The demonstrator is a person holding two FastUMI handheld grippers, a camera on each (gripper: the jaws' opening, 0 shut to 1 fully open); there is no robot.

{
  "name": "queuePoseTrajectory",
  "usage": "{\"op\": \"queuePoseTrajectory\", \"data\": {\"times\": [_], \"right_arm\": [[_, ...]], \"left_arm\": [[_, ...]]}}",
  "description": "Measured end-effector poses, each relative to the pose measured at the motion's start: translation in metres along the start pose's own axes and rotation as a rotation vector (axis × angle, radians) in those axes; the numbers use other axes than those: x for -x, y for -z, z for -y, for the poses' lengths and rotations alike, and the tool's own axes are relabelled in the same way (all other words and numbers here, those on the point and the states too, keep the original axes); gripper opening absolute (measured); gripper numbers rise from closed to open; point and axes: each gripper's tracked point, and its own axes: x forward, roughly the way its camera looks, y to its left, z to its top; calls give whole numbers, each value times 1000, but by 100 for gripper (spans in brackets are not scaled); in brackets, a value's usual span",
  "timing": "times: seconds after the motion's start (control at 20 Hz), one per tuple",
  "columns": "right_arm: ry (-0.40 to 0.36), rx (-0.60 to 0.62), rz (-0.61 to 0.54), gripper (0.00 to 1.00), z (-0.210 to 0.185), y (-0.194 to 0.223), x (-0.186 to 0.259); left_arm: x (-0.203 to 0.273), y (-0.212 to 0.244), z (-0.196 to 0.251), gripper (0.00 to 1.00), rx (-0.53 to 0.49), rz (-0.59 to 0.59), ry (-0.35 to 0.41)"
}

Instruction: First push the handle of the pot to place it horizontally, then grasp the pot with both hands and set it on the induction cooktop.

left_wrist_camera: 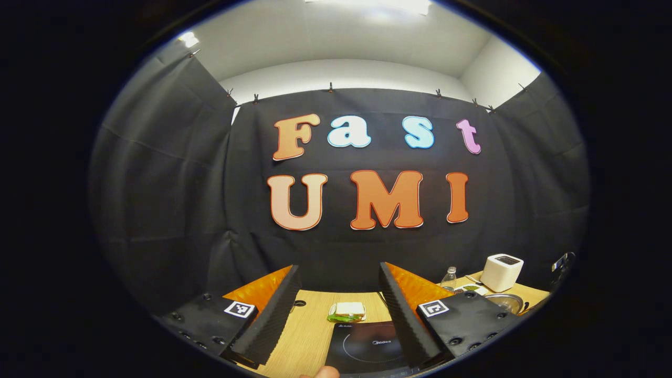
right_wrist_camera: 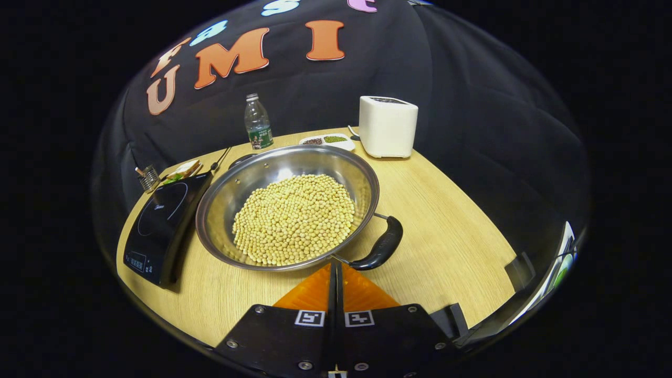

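Right gripper view: the right gripper (right_wrist_camera: 336,273) is seen with jaws closed together, empty, at the pot (right_wrist_camera: 287,207) rim beside its handle (right_wrist_camera: 381,245).
Left gripper (left_wrist_camera: 336,310) jaws are held wide, empty, above the induction cooktop (left_wrist_camera: 367,346) at the desk (left_wrist_camera: 310,325) edge.

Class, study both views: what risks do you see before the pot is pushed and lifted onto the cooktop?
1. The pot is heaped with beans; a tilt during the two-gripper lift may spill them.
2. The right gripper, shut, sits at the handle; a hard push might slide the whole pot into the induction cooktop beside it.
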Motion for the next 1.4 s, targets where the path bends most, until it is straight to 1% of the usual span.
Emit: {"op": "queuePoseTrajectory", "data": {"times": [0.45,0.55,0.6,0.7,0.9,1.1,1.3,1.4], "right_arm": [[20,-30,-11,0,14,-12,-23],[72,-21,-19,0,30,-11,-32],[74,-36,-21,0,34,-12,-35],[48,-86,-30,0,32,-13,-37],[57,-90,-33,0,38,-20,-44],[47,-130,-36,0,41,-29,-56],[51,-148,-35,0,46,-38,-67],[55,-155,-34,0,48,-42,-72]], "left_arm": [[-15,3,6,98,-5,-6,-1],[-18,4,8,99,-6,-10,-1],[-21,5,10,98,-8,-12,-1],[-25,6,11,98,-16,-14,-6],[-33,6,24,98,-15,-13,13],[-38,9,33,98,-23,-19,23],[-47,16,39,97,-14,-34,30],[-50,24,44,99,-15,-48,37]]}}
